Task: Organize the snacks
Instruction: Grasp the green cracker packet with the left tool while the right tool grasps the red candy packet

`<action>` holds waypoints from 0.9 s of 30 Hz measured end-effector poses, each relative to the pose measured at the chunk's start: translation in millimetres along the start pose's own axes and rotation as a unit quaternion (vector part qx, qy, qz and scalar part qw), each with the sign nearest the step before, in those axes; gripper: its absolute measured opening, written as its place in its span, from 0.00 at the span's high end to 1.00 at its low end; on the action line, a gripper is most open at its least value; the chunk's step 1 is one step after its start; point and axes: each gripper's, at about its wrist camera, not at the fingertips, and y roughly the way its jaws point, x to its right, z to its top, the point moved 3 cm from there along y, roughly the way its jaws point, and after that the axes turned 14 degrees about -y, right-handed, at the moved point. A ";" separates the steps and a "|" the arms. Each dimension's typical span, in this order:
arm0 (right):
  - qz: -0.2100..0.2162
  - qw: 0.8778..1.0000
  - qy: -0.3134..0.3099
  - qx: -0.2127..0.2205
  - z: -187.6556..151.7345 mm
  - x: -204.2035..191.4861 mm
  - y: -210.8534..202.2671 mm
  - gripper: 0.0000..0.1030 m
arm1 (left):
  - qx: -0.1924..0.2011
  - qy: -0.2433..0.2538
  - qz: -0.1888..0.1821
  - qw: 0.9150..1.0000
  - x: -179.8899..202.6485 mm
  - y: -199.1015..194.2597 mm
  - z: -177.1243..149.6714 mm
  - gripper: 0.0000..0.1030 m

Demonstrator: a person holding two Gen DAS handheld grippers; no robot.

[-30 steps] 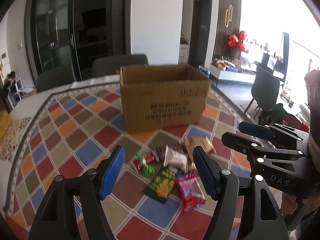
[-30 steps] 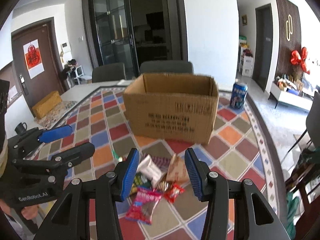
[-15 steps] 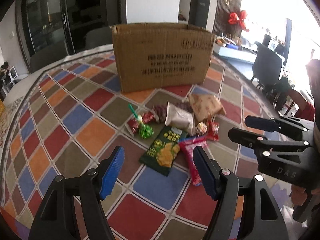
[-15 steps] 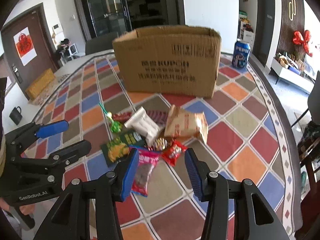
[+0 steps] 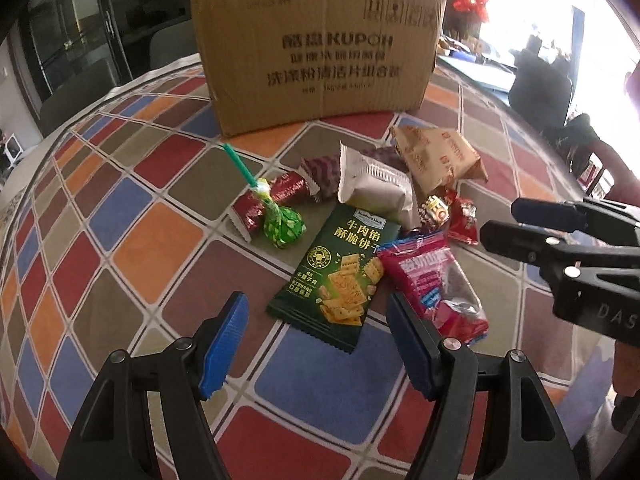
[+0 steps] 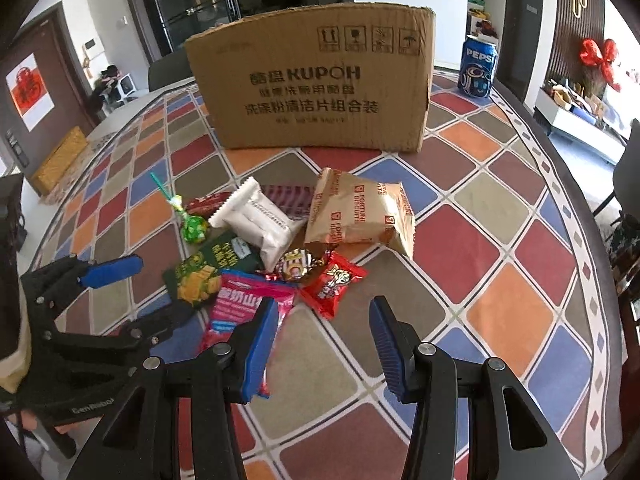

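Observation:
A heap of snack packets lies on the chequered tablecloth in front of a cardboard box (image 5: 316, 52) (image 6: 320, 80). Nearest me are a dark green cracker packet (image 5: 340, 276) (image 6: 200, 272) and a pink packet (image 5: 432, 280) (image 6: 240, 308). Behind them lie a white pouch (image 5: 376, 184) (image 6: 260, 216), a tan biscuit bag (image 5: 436, 156) (image 6: 360, 212), a green lollipop (image 5: 280, 228) (image 6: 194, 230) and a small red packet (image 6: 332, 284). My left gripper (image 5: 316, 336) hovers open just short of the green packet's near edge. My right gripper (image 6: 322, 344) hangs open near the pink and red packets, holding nothing.
A blue cola can (image 6: 478, 66) stands right of the box at the back. The table's curved edge (image 6: 568, 184) runs along the right, with dark chairs (image 5: 540, 88) beyond it. Each gripper shows at the side of the other's view.
Both grippers have come down and tilted toward the snack heap, which now looks much larger and closer. Their jaws have kept the same spread.

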 end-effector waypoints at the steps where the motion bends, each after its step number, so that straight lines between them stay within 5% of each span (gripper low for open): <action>1: -0.001 1.000 0.002 -0.001 -0.1 1.0 1.4 0.53 | -0.001 0.001 0.001 1.000 0.3 2.3 0.6 0.32; 18: 0.016 0.999 0.030 -0.007 6.3 14.2 19.7 0.55 | -0.009 -0.004 -0.017 1.000 11.7 28.4 20.9 0.34; 27: 0.026 0.999 0.043 -0.016 6.3 19.0 32.0 0.64 | -0.003 -0.009 -0.026 1.000 18.3 31.7 27.1 0.48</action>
